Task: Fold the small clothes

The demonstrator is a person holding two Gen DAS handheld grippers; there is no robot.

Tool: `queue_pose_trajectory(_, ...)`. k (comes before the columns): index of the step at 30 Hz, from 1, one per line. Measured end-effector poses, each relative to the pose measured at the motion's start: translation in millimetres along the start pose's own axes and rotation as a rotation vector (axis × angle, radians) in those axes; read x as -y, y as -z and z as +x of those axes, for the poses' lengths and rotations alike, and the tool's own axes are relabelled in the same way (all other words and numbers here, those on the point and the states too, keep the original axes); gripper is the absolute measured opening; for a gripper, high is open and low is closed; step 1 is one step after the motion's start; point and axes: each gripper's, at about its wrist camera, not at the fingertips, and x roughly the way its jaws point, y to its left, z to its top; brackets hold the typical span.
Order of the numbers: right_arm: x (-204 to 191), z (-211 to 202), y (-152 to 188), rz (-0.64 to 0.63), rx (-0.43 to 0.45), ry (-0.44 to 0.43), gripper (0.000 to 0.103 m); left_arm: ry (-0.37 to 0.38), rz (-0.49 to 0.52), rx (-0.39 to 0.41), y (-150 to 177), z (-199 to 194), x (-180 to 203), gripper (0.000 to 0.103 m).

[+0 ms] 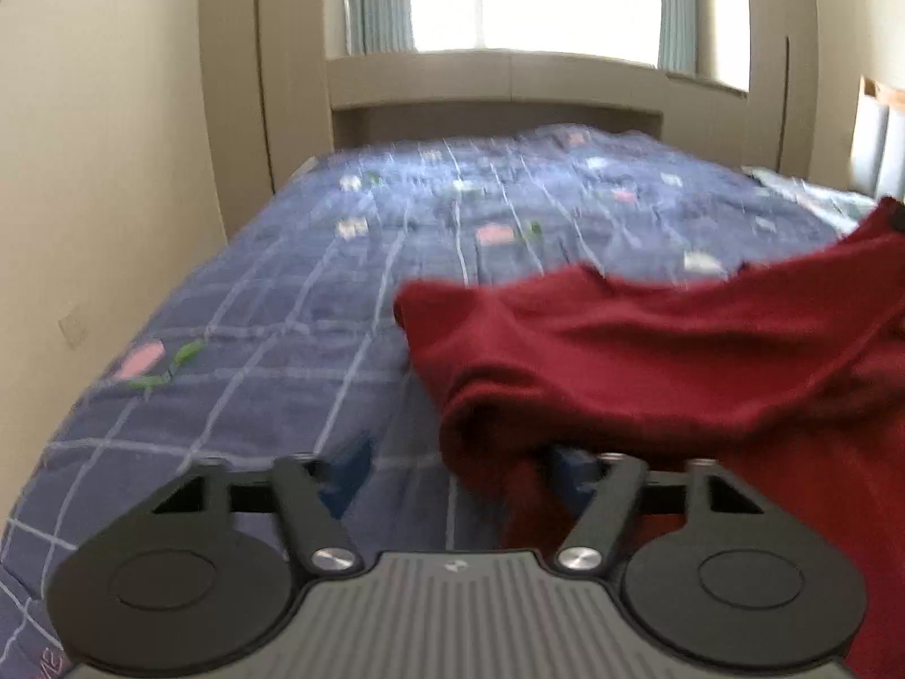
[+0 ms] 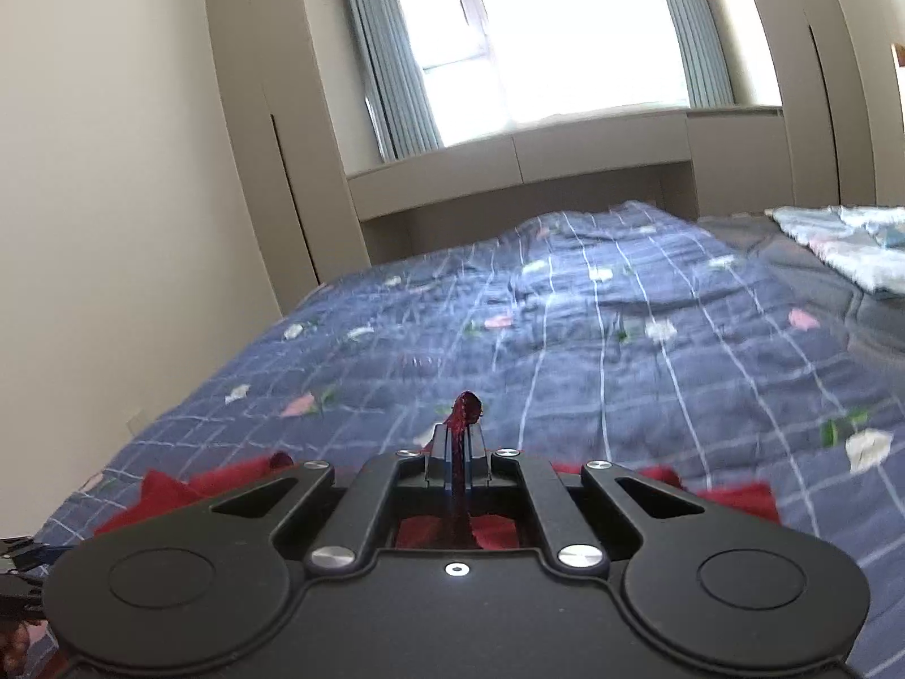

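Lower right of the left wrist view: your red knit garment (image 1: 679,373) hangs as a raised sheet, running from just above the right fingertip up to the right edge of the frame.
Left gripper (image 1: 458,472): jaws stand wide apart; the right finger (image 1: 568,467) is half buried under cloth, the left finger (image 1: 348,472) is bare over the blue checked quilt (image 1: 271,305). It grips nothing that you can see.
Right gripper (image 2: 457,455): jaws pressed together on a thin edge of the garment (image 2: 465,404), which pokes up past the tips in the lower centre of that view.
Rest of garment: red folds spread low across the frame, behind and below the right gripper.
Key relation: the free cloth lies to the right of your left gripper, its long axis running toward the right-hand one.
Nearer hand: the left, judging by the cloth draped on its finger.
Next move, likely: shift the left gripper right and close on that edge.
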Motion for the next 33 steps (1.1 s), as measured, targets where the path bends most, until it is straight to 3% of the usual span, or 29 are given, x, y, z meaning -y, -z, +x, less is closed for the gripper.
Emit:
queue_pose_trajectory(1,-1.3,-0.9,-0.6,-0.005,-0.002,-0.007,0.003,-0.007,0.008,0.027,-0.8,-3.4,3.1,0.052)
queue_pose_trajectory(3,-3.8,-1.3,1.5,-0.011,-0.011,-0.020,0.003,-0.023,0.031,0.060,-2.9,-7.0,7.3,0.046)
queue_pose_trajectory(4,-5.7,-0.9,4.1,-0.017,-0.017,-0.025,0.003,-0.030,0.040,0.070,-4.3,-7.9,8.4,0.032)
queue_pose_trajectory(5,-7.8,-0.7,7.3,-0.025,-0.023,-0.025,0.003,-0.033,0.045,0.068,-5.9,-6.7,8.5,0.011)
queue_pose_trajectory(11,-16.4,5.7,33.4,-0.051,-0.088,-0.014,0.003,-0.144,-0.021,0.076,0.6,-15.9,-7.2,0.008)
queue_pose_trajectory(18,-24.7,23.4,73.3,-0.105,-0.190,0.018,0.003,-0.096,-0.047,-0.035,16.8,-7.1,-21.4,0.009)
queue_pose_trajectory(21,-21.1,24.3,77.7,-0.094,-0.195,0.022,0.003,-0.056,-0.084,-0.070,19.3,-9.9,-28.3,0.020)
queue_pose_trajectory(22,-20.7,23.9,77.9,-0.093,-0.192,0.019,0.004,-0.040,-0.097,-0.078,21.4,-13.8,-30.9,0.035)
queue_pose_trajectory(23,-20.5,24.0,77.6,-0.094,-0.189,0.018,0.005,-0.035,-0.105,-0.076,23.1,-18.1,-32.5,0.059)
queue_pose_trajectory(25,-20.6,23.5,77.1,-0.102,-0.184,0.014,0.006,-0.044,-0.124,-0.043,27.6,-31.2,-36.6,0.075)
queue_pose_trajectory(27,-20.6,23.1,77.1,-0.112,-0.181,0.010,0.006,-0.019,-0.158,-0.024,28.6,-41.7,-42.5,0.077)
queue_pose_trajectory(29,-21.7,23.0,77.2,-0.122,-0.180,0.008,0.006,0.005,-0.216,-0.004,25.1,-46.4,-51.2,0.085)
queue_pose_trajectory(33,-24.2,24.1,76.7,-0.141,-0.178,0.009,0.006,0.018,-0.325,0.014,0.8,-25.8,-69.9,0.085)
